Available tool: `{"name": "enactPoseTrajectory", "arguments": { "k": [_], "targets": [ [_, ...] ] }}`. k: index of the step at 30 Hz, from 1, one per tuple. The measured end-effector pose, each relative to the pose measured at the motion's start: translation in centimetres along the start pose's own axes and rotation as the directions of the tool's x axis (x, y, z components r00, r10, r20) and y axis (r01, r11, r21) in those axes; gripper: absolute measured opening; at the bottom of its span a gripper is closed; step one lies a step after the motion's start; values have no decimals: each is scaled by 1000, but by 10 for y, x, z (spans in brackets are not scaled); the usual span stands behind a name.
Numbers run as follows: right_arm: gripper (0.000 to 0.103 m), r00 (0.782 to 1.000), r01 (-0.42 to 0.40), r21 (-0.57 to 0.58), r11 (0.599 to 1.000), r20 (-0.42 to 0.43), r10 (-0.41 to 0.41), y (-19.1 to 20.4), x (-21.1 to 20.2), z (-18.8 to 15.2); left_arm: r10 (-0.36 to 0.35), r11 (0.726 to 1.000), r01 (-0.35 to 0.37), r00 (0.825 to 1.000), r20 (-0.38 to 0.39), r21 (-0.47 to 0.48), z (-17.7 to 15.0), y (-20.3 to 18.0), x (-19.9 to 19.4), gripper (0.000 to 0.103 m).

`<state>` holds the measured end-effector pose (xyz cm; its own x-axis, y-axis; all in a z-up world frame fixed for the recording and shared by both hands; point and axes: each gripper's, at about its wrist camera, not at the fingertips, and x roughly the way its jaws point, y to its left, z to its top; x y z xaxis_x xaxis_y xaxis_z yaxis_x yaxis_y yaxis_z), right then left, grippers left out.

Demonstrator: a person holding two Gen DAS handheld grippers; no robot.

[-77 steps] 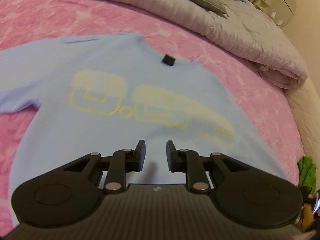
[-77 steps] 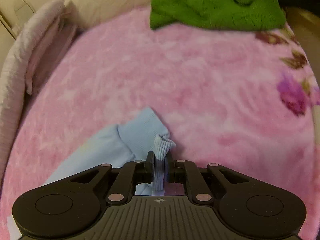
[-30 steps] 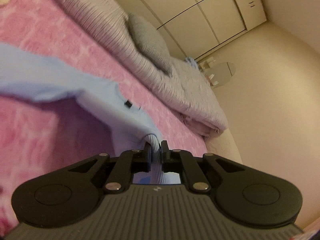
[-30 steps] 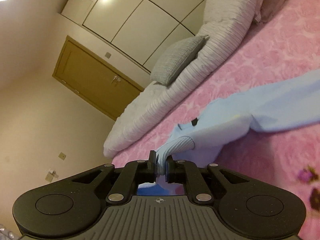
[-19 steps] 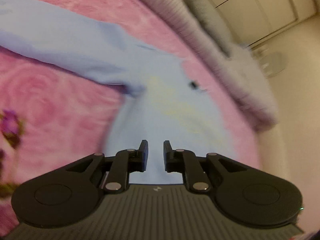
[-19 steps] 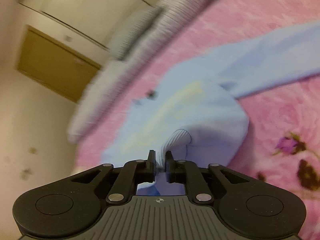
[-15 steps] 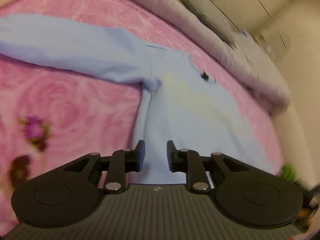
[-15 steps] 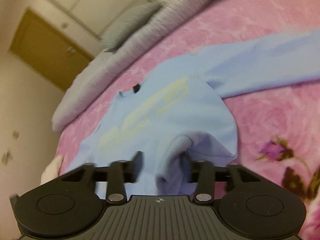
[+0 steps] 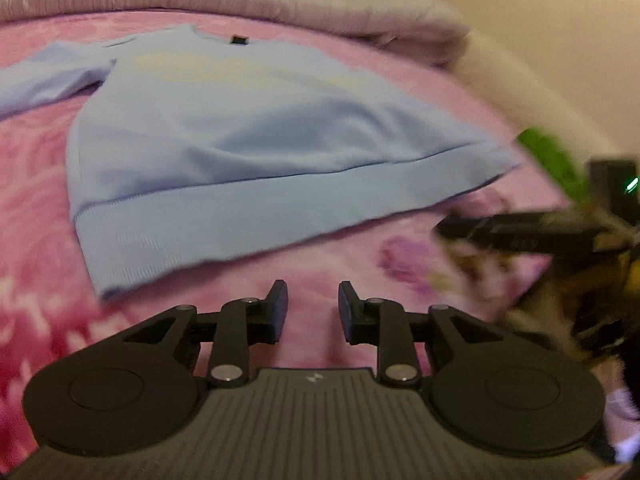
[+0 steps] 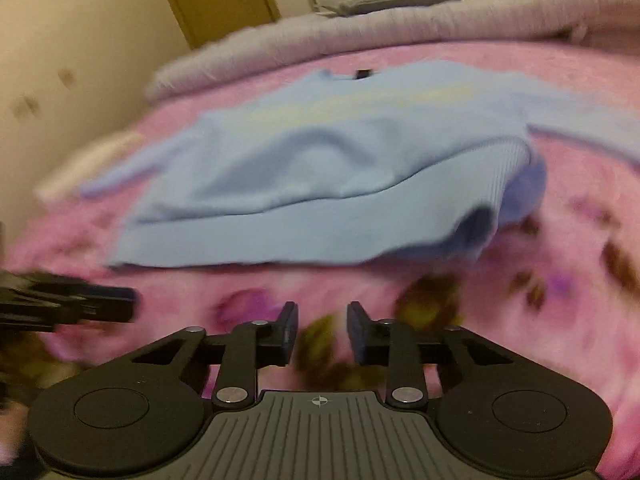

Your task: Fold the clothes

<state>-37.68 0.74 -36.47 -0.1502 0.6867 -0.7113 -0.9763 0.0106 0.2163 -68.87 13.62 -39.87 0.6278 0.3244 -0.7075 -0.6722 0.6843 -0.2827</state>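
Pale blue knit, one sweatshirt, lies spread face up on the pink blanket, neck label toward the heaped grey quilt at the far edge. I judge it is laid out that way so the hem and sleeves can be reached for folding. Its ribbed hem faces the two grippers; at one corner the band stands lifted and curled rather than flat. Both claws hover just short of that hem, touching no cloth. The left gripper has its jaws parted and empty, and the right gripper is likewise released, with only floral blanket between its fingers. One scrap of green cloth sits off near the bed's edge. Motion blur smears most detail.
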Motion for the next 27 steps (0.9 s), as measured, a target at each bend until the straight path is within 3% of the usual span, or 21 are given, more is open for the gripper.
{"name": "enactPoseTrajectory", "arguments": {
  "k": [4, 7, 10, 15, 19, 22, 24, 27],
  "targets": [
    [17, 992, 103, -89, 991, 76, -96, 2, 0, 12, 102, 986, -105, 994, 27, 127, 5, -4, 2, 13],
    [17, 974, 64, -148, 987, 226, -29, 2, -16, 21, 159, 968, -177, 981, 107, 180, 9, -1, 0, 13],
    [17, 965, 59, -150, 987, 260, -18, 0, -9, 38, 173, 962, -207, 967, 186, 181, 21, 7, -4, 13],
    [17, 966, 65, -105, 992, 257, -36, -19, 20, 61, 158, 970, -194, 963, 220, 150, 63, 34, 8, 13],
    [17, 976, 39, -3, 999, 215, -38, -42, 31, 80, 147, 980, -162, 981, 125, 119, 92, 65, 30, 12],
    [17, 976, 15, 37, 999, 217, -23, -53, 13, 81, 99, 983, -109, 992, 77, 150, 90, 71, 24, 11],
    [17, 969, -10, -17, 1000, 246, 14, -51, -13, 70, 78, 980, -88, 995, 64, 176, 78, 68, 10, 11],
    [17, 967, -20, -268, 963, 240, 87, -32, -47, 46, 33, 964, -45, 998, 50, 262, 58, 58, -16, 16]
  ]
}}
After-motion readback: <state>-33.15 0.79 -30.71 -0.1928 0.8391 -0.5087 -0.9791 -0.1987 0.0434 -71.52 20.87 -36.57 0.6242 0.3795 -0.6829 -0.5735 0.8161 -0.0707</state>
